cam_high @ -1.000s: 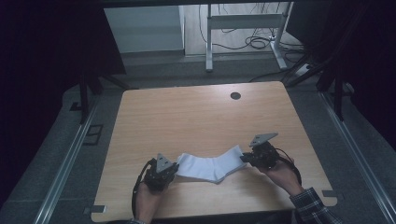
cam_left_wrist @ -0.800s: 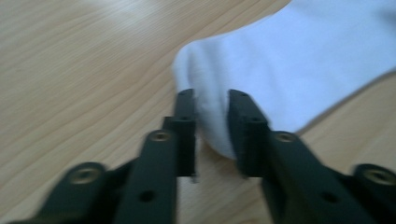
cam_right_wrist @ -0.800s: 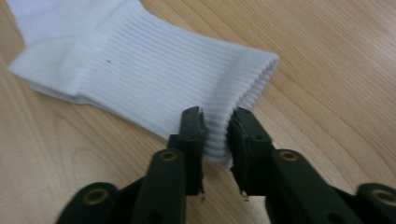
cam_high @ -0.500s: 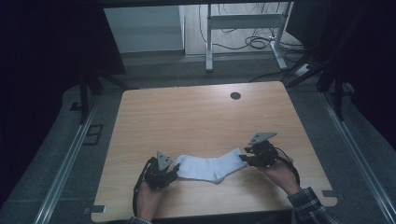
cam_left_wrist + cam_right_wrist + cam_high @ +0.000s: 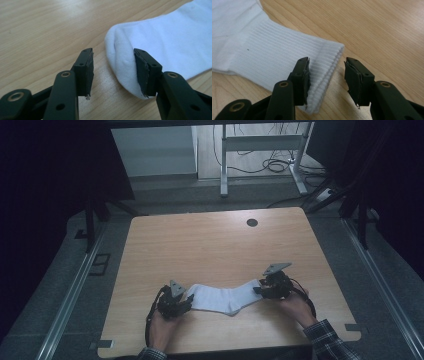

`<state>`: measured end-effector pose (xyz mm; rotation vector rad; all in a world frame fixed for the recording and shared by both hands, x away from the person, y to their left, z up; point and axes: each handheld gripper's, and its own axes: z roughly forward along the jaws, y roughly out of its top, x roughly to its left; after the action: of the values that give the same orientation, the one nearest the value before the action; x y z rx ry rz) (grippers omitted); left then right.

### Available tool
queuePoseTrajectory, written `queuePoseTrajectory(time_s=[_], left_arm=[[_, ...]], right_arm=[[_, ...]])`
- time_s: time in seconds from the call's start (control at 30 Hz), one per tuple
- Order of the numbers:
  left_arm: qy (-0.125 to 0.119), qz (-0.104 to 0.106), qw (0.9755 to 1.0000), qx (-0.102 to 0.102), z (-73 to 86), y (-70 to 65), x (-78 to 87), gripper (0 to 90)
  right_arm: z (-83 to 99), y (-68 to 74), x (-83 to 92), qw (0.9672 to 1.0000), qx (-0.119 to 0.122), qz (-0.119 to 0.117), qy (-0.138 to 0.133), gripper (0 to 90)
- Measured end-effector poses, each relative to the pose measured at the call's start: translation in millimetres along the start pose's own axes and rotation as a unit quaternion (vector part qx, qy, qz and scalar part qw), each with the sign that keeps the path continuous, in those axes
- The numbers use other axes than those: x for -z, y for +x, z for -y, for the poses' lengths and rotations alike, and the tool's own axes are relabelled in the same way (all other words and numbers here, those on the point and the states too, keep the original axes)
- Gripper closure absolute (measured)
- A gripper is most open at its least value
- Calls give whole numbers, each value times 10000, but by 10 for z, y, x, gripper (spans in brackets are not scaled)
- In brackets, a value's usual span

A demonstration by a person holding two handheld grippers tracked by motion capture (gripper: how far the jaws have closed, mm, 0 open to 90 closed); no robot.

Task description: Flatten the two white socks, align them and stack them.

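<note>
A white sock (image 5: 225,297) lies flat on the wooden table (image 5: 210,245) near its front edge, toe to the left and ribbed cuff to the right. My left gripper (image 5: 188,299) sits at the toe. Its jaws have just been opening, and in the left gripper view (image 5: 113,72) the toe (image 5: 125,62) lies between them, loose against the right pad. My right gripper (image 5: 258,291) sits at the cuff. Its jaws have also just been opening, and in the right gripper view (image 5: 327,77) the cuff edge (image 5: 324,65) lies between the spread pads, not pinched.
A dark round cable hole (image 5: 252,222) is set in the table's far side. Beyond the table stand a metal desk frame (image 5: 260,145) and loose cables on the floor. Dark rails run along both sides of the table.
Both grippers have opened and let go of the sock's ends. The sock, stretched between them before, now rests flat on the table. The left hand has shifted slightly.
</note>
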<state>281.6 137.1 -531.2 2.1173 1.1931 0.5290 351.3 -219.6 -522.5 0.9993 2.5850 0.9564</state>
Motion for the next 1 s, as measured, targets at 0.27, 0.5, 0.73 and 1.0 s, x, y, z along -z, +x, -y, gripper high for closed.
queuePoseTrajectory(time_s=[0.27, 0.5, 0.73, 1.0], left_arm=[[38, 399, 9991, 121, 19, 37, -65, 648], [37, 775, 9965, 307, 3, 46, -91, 808], [40, 647, 9978, 153, -47, 14, -92, 831], [-232, 584, 9979, 128, -91, 30, -4, 833]], right_arm=[[26, -42, -22, 9991, -255, -349, -28, 657], [4, -8, -15, 9990, -248, -362, 47, 759], [-23, 55, 11, 9999, 9, -164, 54, 779], [-41, 45, 94, 9999, 45, -84, -116, 779]])
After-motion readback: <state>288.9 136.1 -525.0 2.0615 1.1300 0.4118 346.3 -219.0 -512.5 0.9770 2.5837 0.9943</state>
